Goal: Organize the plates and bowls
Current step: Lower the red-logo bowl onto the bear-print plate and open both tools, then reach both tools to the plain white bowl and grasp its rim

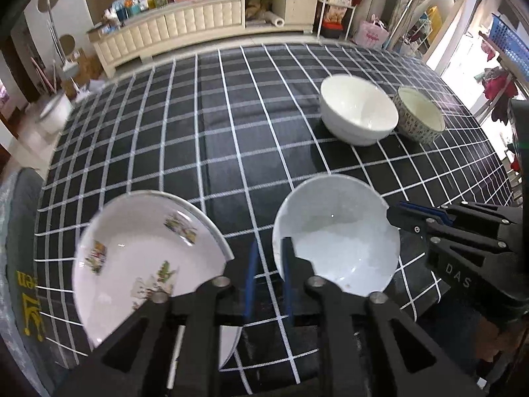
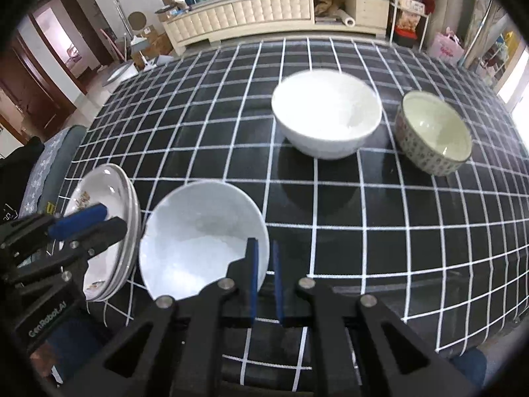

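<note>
Pale blue bowl (image 1: 334,235) sits near the front edge of the bench (image 1: 205,125), on the black cloth w/ white grid. My right claw (image 2: 264,278) is at its right rim: one blue pad inside the bowl wall, the other outside, pads close together w/ the rim between them, but can't tell if they're truly pinching it. My left claw (image 1: 269,281) is at the same bowl's left rim; its right finger overlaps the rim, left finger out over the cloth, jaws part-way apart, not clamped on anything I can confirm.

Just left of the blue bowl: stacked plates w/ flower prints (image 1: 145,251), tilted toward me in left wrist view; from the right wrist view they show as a stack of a few rims.

Farther back, right of centre: white bowl (image 2: 325,112) upright, and a patterned bowl (image 2: 433,132) beside it to the right, near but apart.

Beyond the bench: cream cabinet (image 2: 274,10) w/ clutter on top.
</note>
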{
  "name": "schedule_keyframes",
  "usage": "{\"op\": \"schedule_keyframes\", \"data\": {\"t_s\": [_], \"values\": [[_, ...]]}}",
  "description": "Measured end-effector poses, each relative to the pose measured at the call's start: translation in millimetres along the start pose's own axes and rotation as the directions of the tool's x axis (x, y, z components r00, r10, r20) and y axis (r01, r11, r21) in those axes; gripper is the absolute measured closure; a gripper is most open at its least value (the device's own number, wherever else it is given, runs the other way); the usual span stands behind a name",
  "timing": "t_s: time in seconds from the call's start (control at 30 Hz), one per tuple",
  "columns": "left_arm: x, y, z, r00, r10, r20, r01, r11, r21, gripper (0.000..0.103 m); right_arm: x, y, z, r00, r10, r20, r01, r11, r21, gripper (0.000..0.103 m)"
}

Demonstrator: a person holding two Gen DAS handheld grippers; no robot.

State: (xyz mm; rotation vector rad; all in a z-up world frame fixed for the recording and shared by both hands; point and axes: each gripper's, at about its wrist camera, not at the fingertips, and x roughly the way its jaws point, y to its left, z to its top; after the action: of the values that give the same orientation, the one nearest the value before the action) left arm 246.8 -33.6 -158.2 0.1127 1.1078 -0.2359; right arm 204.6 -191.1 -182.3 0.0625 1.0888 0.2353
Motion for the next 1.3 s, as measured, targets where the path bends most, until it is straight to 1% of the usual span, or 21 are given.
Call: {"op": "schedule_keyframes", "data": {"t_s": [0.07,0.2,0.23,0.27,0.3,0.37,0.43,0.5,0.6,0.73,0.77,0.8,0.83,0.87,0.9,1.0,1.1,1.2,1.3], "values": [[-11.3,-0.7,1.7,0.999,0.017,0.029,-0.017,1.0,0.008,0.072,-8.6,0.6,1.8,1.0,-0.004,0.021,0.004,1.0,-0.007,0.092],[-32.4,-4.8,6.5,0.996,0.025,0.084,-0.028,0.999,0.031,0.071,-22.9,-1.6,9.0,0.999,-0.009,0.05,0.01,1.0,-0.007,0.091],[-36.1,-5.8,8.2,0.995,0.022,0.093,-0.025,0.999,0.032,0.069,-26.0,-2.6,11.1,0.998,-0.011,0.058,0.011,1.0,-0.005,0.091],[-39.4,-6.8,10.4,0.995,0.018,0.102,-0.021,0.999,0.032,0.061,-30.1,-4.5,13.8,0.998,-0.013,0.068,0.013,1.0,-0.004,0.091],[-43.1,-7.6,12.5,0.993,0.012,0.115,-0.016,0.999,0.031,0.06,-32.4,-5.9,16.9,0.997,-0.015,0.074,0.015,1.0,-0.005,0.091],[-48.1,-9.9,17.5,0.992,-0.007,0.13,0.002,0.999,0.034,0.06,-38.6,-8.8,22.5,0.996,-0.025,0.084,0.026,1.0,-0.015,0.091],[-50.7,-12.8,23.9,0.99,-0.002,0.14,-0.003,0.999,0.035,0.06,-42.4,-11.3,28.0,0.995,-0.04,0.092,0.042,0.999,-0.023,0.091],[-49.7,-16.0,31.5,0.991,0.004,0.136,-0.009,0.999,0.036,0.06,-44.9,-17.1,34.1,0.995,-0.048,0.092,0.05,0.999,-0.021,0.091],[-44.7,-20.9,42.6,0.992,-0.014,0.122,0.01,0.999,0.039,0.06,-48.8,-26.3,41.7,0.992,-0.069,0.109,0.072,0.997,-0.02,0.091],[-38.6,-25.5,58.0,0.993,-0.022,0.119,0.018,0.999,0.034,0.06,-49.9,-39.5,52.4,0.991,-0.065,0.121,0.067,0.998,-0.014,0.091],[-36.6,-27.0,62.0,0.993,-0.019,0.114,0.015,0.999,0.036,0.06,-48.9,-43.4,55.4,0.991,-0.062,0.122,0.063,0.998,-0.006,0.089],[-33.5,-29.3,67.7,0.994,-0.015,0.108,0.011,0.999,0.043,0.06,-47.4,-46.5,58.2,0.99,-0.065,0.122,0.066,0.998,-0.001,0.08],[-31.2,-31.2,71.5,0.994,-0.014,0.105,0.009,0.999,0.047,0.06,-45.8,-49.4,61.2,0.99,-0.068,0.122,0.069,0.998,0.001,0.073],[-28.5,-33.0,76.1,0.995,-0.015,0.101,0.01,0.999,0.051,0.06,-43.7,-52.3,64.6,0.99,-0.068,0.122,0.068,0.998,0.001,0.057],[-25.7,-34.6,80.9,0.995,-0.021,0.096,0.017,0.999,0.051,0.06,-41.3,-55.0,67.9,0.99,-0.064,0.123,0.064,0.998,0.002,0.049],[-16.3,-39.1,94.1,0.996,-0.019,0.085,0.014,0.998,0.054,0.06,-37.6,-59.3,74.0,0.989,-0.062,0.134,0.063,0.998,0.002,0.048],[-5.5,-43.0,106.8,0.998,-0.013,0.069,0.008,0.998,0.063,0.06,-30.9,-65.8,81.6,0.991,-0.057,0.124,0.057,0.998,0.005,0.048],[5.0,-46.1,118.0,0.998,-0.03,0.053,0.026,0.997,0.071,0.06,-22.5,-71.7,90.0,0.992,-0.06,0.114,0.06,0.998,0.001,0.048],[17.0,-49.4,129.1,0.999,-0.028,0.034,0.025,0.996,0.082,0.06,-14.5,-75.3,96.9,0.992,-0.06,0.107,0.061,0.998,-0.008,0.048]]}}
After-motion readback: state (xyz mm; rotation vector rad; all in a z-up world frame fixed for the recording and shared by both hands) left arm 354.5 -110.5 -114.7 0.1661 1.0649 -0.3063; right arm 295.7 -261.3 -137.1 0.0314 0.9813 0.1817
